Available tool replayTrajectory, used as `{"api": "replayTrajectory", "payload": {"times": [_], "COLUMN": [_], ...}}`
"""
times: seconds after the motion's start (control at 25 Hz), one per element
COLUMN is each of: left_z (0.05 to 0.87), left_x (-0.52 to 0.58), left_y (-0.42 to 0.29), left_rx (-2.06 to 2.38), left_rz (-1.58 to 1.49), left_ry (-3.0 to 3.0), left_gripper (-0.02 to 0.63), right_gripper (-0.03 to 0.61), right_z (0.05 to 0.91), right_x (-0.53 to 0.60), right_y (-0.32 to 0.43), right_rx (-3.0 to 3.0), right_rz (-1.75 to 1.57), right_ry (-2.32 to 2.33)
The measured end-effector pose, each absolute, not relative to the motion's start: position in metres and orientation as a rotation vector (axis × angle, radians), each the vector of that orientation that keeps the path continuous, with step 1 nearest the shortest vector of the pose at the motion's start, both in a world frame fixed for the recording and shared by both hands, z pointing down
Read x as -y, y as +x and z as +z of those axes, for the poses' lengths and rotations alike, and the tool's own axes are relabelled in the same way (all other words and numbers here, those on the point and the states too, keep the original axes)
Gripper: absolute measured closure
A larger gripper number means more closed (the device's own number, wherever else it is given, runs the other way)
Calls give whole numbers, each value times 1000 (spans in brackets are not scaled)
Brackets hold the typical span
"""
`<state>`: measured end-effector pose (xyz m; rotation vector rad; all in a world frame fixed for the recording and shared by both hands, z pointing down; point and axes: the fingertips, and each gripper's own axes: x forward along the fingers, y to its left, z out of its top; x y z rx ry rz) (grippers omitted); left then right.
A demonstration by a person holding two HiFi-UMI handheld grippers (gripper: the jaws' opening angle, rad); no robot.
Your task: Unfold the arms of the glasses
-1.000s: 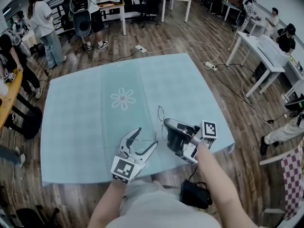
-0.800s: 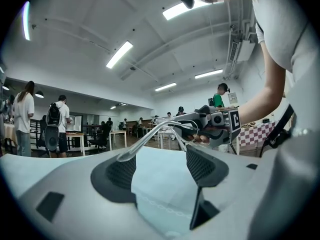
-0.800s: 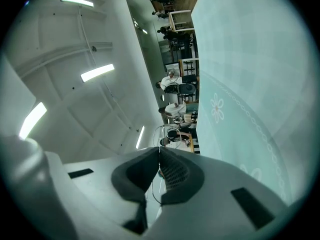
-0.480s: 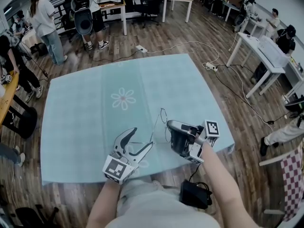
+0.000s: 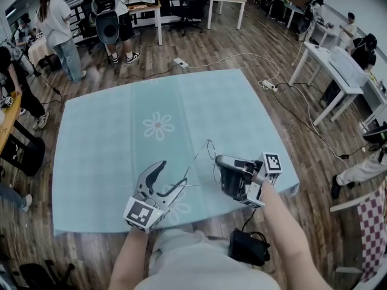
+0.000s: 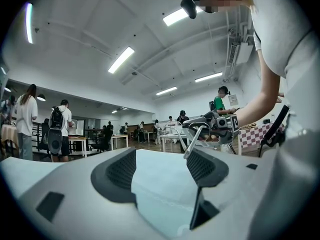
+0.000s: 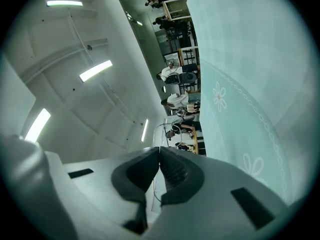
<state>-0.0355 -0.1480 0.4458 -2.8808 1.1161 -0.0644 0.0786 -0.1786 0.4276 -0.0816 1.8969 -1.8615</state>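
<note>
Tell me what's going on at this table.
A person holds a gripper in each hand over a table with a pale blue cloth. The right gripper is shut on the thin wire glasses, holding them up. The left gripper is open, and one arm of the glasses reaches out beside one of its jaws; I cannot tell whether they touch.

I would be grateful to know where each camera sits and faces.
Head view: on the head, steeply down at the tablecloth; shows both forearms, left claw, right claw.
Left gripper view: on the left claw, facing across the tablecloth; shows the right claw holding the glasses, and torso.
Right gripper view: on the right claw, rolled sideways, ceiling beside tablecloth; jaws shut on the glasses.
Shared: head and left gripper views show the right claw.
</note>
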Motion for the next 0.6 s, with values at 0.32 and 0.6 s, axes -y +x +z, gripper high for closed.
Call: {"api": "replayTrajectory", "payload": {"times": [0.32,0.6], "left_z": [439,432], "left_x": [143,136], "left_y": [-42,-40], "left_rx": [-1011,-850], "left_rz": [-25,-40], "left_ry": [-2914,-2951], "left_gripper": [305,305], "right_gripper": [568,568], "right_z": [418,411], "right_x": [170,159], "right_y": [76,78], "right_rx": [-1875,-1888], "right_rz": [-1873,-1889], "right_ry": [25,114]}}
